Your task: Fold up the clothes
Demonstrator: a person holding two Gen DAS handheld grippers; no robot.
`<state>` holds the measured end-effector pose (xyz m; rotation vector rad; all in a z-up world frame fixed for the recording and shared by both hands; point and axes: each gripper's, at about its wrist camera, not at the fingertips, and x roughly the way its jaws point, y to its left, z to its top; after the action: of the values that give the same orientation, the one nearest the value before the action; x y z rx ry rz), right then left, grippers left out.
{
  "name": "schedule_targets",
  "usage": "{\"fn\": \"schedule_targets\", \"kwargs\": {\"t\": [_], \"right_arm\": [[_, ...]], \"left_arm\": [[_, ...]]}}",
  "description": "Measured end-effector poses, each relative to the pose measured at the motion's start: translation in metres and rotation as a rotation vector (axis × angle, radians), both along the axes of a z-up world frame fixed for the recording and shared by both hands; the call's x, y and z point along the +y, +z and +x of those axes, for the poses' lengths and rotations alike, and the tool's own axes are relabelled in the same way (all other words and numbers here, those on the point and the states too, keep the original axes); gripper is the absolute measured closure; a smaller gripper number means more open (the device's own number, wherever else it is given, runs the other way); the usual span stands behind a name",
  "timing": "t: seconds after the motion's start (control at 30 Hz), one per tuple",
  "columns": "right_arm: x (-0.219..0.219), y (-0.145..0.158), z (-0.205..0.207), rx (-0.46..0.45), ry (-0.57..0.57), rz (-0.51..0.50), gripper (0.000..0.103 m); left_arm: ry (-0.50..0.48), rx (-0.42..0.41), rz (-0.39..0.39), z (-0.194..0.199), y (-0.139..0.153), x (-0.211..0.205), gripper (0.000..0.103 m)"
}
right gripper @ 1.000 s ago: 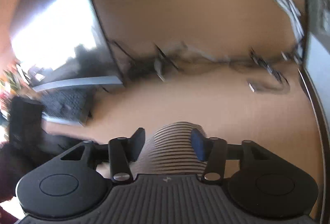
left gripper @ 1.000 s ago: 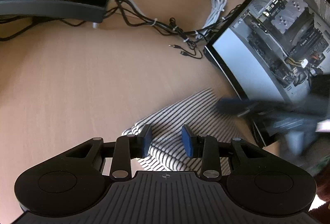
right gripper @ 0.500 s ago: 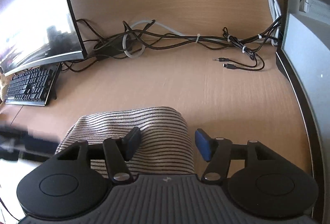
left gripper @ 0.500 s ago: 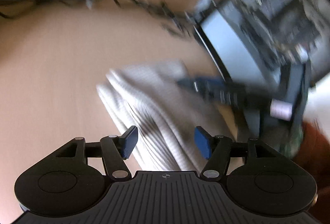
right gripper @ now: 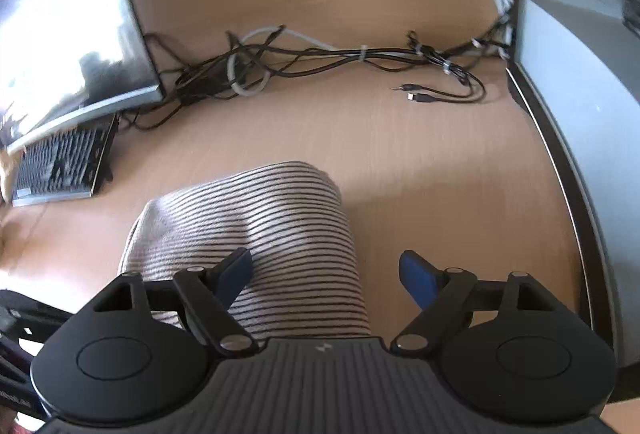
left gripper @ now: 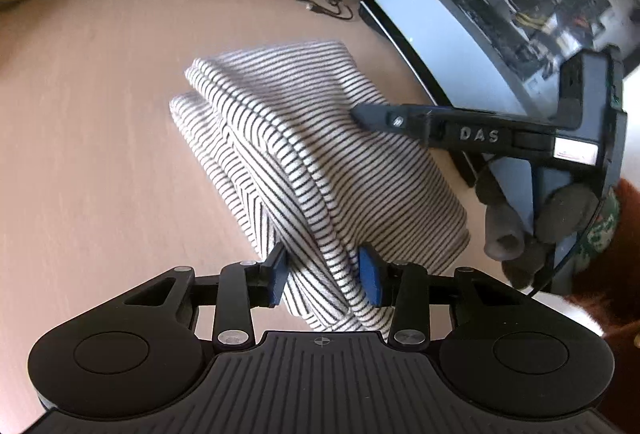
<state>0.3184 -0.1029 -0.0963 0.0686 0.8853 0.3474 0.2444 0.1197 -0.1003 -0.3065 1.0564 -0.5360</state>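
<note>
Left gripper [left gripper: 322, 280]: nearest item in the left wrist view. Blue pads sit on either side of the near corner of the striped cloth; jaws closing, the fabric bunched between them and the pads pressing on it.

Right gripper [right gripper: 326, 276]: nearest item in the right wrist view. Jaws spread wide and opening. The left pad lies over the cloth, the right pad hangs over bare desk just beside the cloth's edge; nothing is held. From the left wrist view its finger tip rests on top of the cloth, and a gloved hand [left gripper: 532, 222] grips its handle at the right.

Striped cloth [left gripper: 304, 154]: white with thin dark stripes, folded into a thick oblong bundle of several layers, lying on the desk between the two grippers, rounded far end pointing away.

Desk [left gripper: 88, 138]: light wood, bare around the cloth.

Loose plugs [right gripper: 420, 94]: two cable ends lying on the desk beyond the cloth.

Cables [right gripper: 320, 54]: dark and white tangle along the back of the desk.

Keyboard [right gripper: 64, 162]: black, far left.

Monitor [right gripper: 60, 26]: curved, far left, glare on screen.

Computer case [left gripper: 500, 14]: open side, to the right, close to the cloth.
</note>
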Motion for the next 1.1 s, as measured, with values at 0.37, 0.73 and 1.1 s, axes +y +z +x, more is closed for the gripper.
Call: {"fn": "schedule_targets", "kwargs": {"t": [0.37,0.73,1.1], "right_arm": [[-0.026,-0.030,-0.010,0.170,-0.142,0.314,0.015],[0.014,0.016,-0.031,-0.037,0.112,0.041,0.035],[0.010,-0.040,0.070,0.230,0.040,0.286,0.010]], "left_arm": [[0.081,0.041,-0.020,0.023,-0.007,0.012,0.045],[0.060,-0.009,0.053,0.017,-0.008,0.028,0.040],[0.065,0.000,0.090,0.023,-0.008,0.027,0.032]]}}
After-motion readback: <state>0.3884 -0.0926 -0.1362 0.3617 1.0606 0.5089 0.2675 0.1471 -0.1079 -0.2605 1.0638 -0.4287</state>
